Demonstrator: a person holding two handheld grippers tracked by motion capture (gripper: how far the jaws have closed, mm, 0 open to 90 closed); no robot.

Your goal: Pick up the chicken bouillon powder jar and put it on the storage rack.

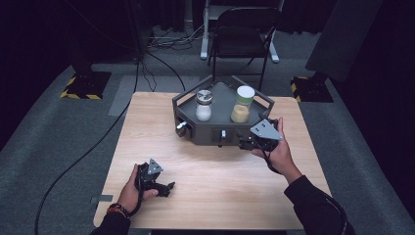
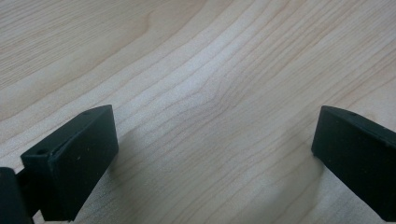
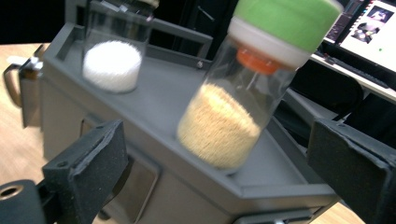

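A grey stand [image 1: 222,93] sits at the table's far middle and carries two jars. The left jar [image 1: 203,105] has a silver lid and white contents [image 3: 112,65]. Beside it, the right jar [image 1: 242,104] has a green and white lid and holds yellow grains [image 3: 219,126]. My right gripper [image 1: 252,141] is at the stand's front right corner, open; in the right gripper view [image 3: 217,133] its jaws frame the yellow-grain jar from a short way off, touching nothing. Near the front left of the table, my left gripper [image 1: 165,188] is open over bare wood [image 2: 215,121].
The stand's front wall [image 3: 187,196] has small knobs [image 1: 182,126] and a handle [image 1: 223,133]. A folding chair [image 1: 244,34] stands behind the table, with cables [image 1: 166,41] on the floor. A lit monitor [image 3: 369,28] is behind the stand. The wooden tabletop [image 1: 220,176] lies between the grippers.
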